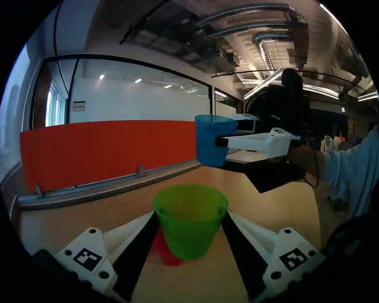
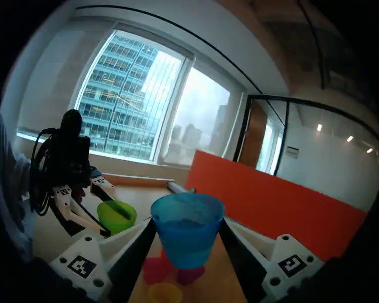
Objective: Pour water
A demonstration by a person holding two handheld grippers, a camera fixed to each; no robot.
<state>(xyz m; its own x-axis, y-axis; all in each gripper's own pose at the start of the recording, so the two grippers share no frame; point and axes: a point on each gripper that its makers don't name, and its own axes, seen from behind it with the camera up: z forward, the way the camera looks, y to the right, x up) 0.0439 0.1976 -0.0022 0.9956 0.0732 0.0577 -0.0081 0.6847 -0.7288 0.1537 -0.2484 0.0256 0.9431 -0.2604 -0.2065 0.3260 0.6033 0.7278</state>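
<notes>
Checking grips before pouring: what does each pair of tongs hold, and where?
Left tongs clamp the green cup by its side walls; right tongs the blue cup, likewise.

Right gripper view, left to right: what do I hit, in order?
green cup → blue cup → orange partition. The small cups under the blue one overlap it, so they are left out.

Held a cup in each gripper, jaws closed on both.
Pinched the green cup (image 1: 191, 227) upright between the fingers of the left gripper (image 1: 191, 216); clamped the blue cup (image 2: 187, 237) likewise in the right gripper (image 2: 187, 224), ahead of the left and to its right; wrapped a hand (image 1: 303, 156) in a pale blue sleeve (image 1: 351, 169) around the right gripper's handle.
</notes>
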